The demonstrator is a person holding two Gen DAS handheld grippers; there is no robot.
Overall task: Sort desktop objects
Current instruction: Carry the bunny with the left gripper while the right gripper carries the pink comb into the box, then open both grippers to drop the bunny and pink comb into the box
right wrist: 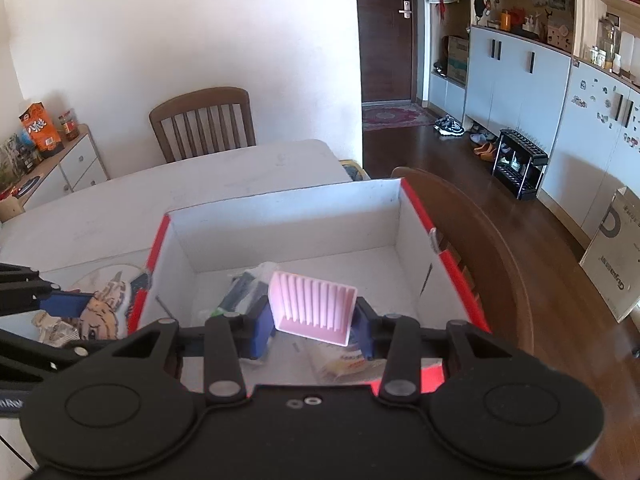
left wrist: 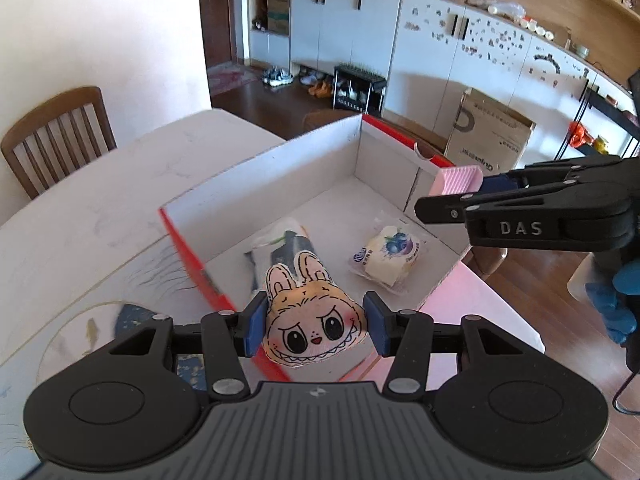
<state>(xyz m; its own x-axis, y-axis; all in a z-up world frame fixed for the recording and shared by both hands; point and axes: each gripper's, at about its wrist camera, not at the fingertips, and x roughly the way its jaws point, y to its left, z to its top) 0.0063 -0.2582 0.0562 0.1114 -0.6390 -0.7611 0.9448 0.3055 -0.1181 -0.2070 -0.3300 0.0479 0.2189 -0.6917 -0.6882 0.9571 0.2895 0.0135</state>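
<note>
Two hand-held claws converge on a red-edged cardboard box set on a pale desk, each carrying an item to be sorted. The left claw, at the lower centre of its own view, is closed partway on a flat plush rabbit-eared face, its blue pads pressing the toy's cheeks; the ears point away from the camera toward the box floor, and the toy hangs over the box's near wall. The right claw grips a pink ribbed tray-shaped piece by its two ends, its long axis running left to right across the jaws, tilted with the ribs facing the camera. It hangs above the box interior, lower centre of the frame. Already on the box floor lie a wrapped blueberry-print bun and a dark-and-white packet. The pink piece appears the nearer to release, sitting well inside the walls; the plush seems to need a short move forward to clear the rim.
</note>
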